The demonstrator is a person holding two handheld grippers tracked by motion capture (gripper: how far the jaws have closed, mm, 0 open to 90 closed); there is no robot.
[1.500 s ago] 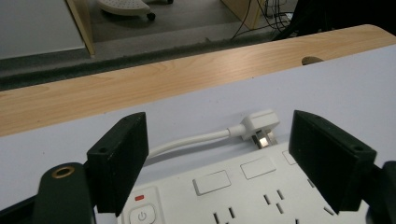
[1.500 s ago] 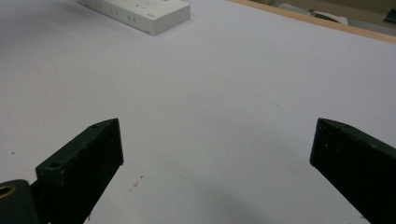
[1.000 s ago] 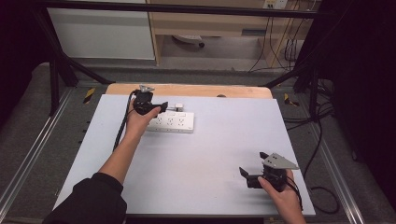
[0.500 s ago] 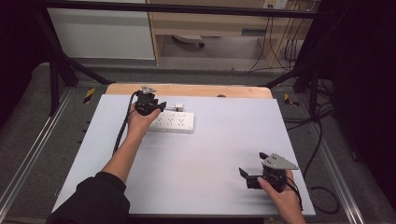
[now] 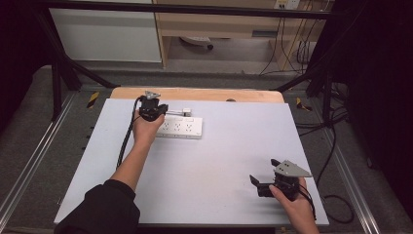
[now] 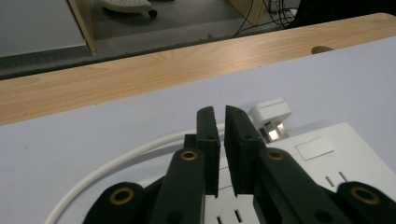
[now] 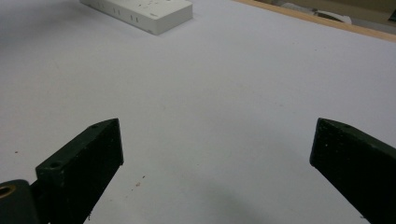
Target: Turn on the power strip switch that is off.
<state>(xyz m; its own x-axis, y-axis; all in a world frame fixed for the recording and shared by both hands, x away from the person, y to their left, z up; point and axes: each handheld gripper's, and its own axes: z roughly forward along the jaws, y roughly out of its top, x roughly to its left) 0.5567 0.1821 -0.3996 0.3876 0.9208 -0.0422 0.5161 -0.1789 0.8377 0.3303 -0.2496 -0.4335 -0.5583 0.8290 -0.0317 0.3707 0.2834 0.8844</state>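
Observation:
A white power strip (image 5: pixel 180 127) (image 6: pixel 327 154) (image 7: pixel 140 11) lies flat at the far left of the white mat. A white plug (image 5: pixel 186 111) (image 6: pixel 270 112) lies just behind it, and its white cable (image 6: pixel 116 161) curves away over the mat. My left gripper (image 5: pixel 163 108) (image 6: pixel 219 112) hovers over the strip's left end; its jaws have just been closing and now stand almost together, with the cable running in between them close to the plug. My right gripper (image 5: pixel 264 170) (image 7: pixel 219 140) rests near the mat's front right, open, with bare mat between its jaws.
The white mat (image 5: pixel 219 161) covers a wooden table whose far edge (image 5: pixel 195 94) shows as a bare strip. Black frame bars (image 5: pixel 63 68) stand around the table. Loose cables (image 5: pixel 331 141) hang off its right side.
The left gripper's jaws have drawn together over the strip's left end. Neither hand has shifted, and the right gripper stays as it was.

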